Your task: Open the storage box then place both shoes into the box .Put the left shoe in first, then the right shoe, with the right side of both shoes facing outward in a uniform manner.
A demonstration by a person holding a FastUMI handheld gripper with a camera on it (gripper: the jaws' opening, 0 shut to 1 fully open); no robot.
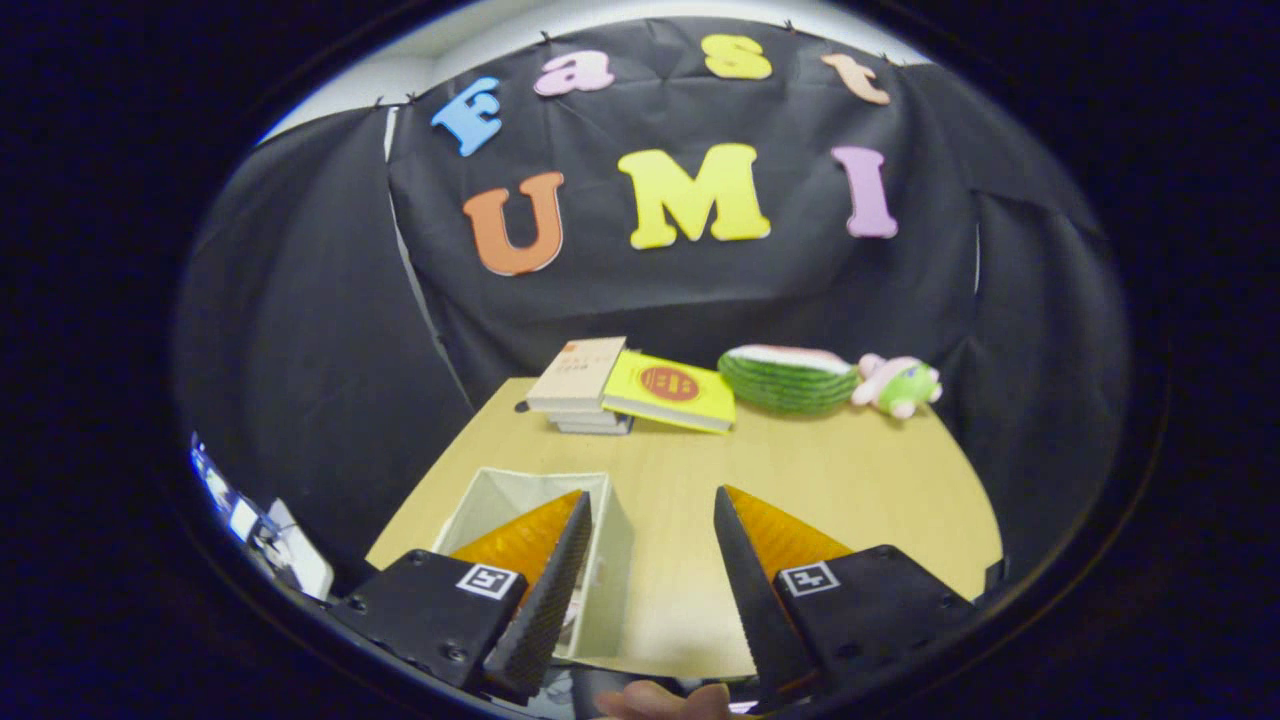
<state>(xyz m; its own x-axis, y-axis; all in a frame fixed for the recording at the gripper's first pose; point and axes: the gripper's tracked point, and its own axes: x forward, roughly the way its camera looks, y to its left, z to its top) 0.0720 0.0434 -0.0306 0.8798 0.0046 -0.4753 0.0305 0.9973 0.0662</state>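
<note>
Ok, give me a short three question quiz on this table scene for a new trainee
1. True or false: the fingers are shut on a shoe.
2. What lies beside the watermelon toy? A) plush toy B) mug C) bottle
3. Fill in: the yellow book leans on a stack of ____.

Key: 1 false, the gripper is open and empty above the table, one finger over the white box; 2 A; 3 books.
</note>
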